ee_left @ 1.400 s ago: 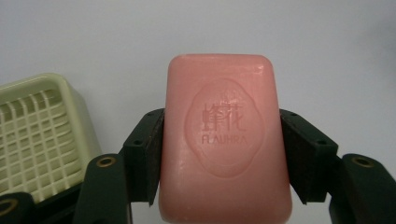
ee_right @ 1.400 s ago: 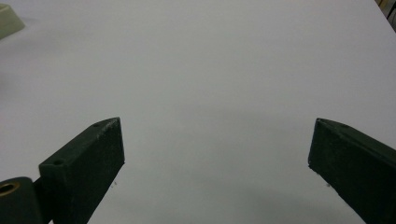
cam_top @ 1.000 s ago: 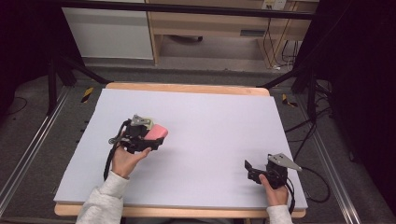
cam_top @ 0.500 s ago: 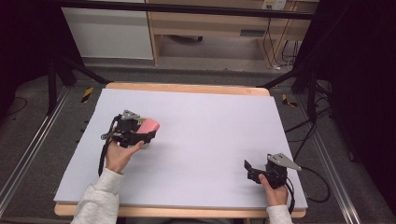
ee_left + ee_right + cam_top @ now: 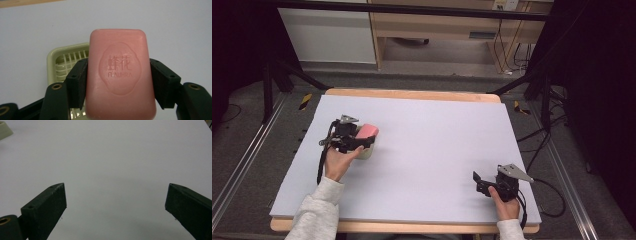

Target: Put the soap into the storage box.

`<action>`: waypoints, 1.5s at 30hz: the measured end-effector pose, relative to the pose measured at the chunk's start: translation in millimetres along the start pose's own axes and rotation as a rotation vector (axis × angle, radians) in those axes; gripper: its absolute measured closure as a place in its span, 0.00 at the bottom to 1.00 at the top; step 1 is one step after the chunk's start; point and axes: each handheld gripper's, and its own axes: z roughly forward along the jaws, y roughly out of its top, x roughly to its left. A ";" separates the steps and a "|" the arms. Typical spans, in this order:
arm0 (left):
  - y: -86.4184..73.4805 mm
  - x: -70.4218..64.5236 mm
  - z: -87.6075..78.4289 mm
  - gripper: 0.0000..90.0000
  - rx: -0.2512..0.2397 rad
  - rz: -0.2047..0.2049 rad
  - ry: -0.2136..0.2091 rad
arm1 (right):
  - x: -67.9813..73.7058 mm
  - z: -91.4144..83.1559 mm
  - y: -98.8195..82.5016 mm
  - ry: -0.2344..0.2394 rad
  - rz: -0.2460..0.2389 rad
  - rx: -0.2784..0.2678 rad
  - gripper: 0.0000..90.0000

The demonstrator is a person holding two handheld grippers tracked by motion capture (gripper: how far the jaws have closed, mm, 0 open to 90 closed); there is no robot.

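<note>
Left hand-held gripper (image 5: 117, 82) clamped; right (image 5: 116, 207) agape

Lab: black frame (image 5: 412, 10), floor cables (image 5: 539, 135), test table (image 5: 412, 95)

A smooth, waxy pink soap bar (image 5: 120, 75) with an embossed logo sits above a glossy pale-green plastic soap dish (image 5: 65, 62) on a matt white tabletop (image 5: 437, 150) edged in wood.

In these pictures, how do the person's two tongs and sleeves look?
Both tongs, left and right, are black, with flat rectangular jaws and brass-coloured screws. Each carries a grey three-cornered plate and trails a black cable. The sleeves are light grey.
</note>
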 end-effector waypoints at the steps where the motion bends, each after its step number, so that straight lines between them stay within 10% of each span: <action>1: 0.1 1.6 1.0 0.42 0.000 -0.004 0.002 | 0.3 -0.1 0.1 0.002 0.003 0.002 0.04; 45: -14.9 32.5 39.4 0.42 0.080 -0.060 0.100 | 2.3 2.1 0.0 0.007 -0.004 0.007 0.04</action>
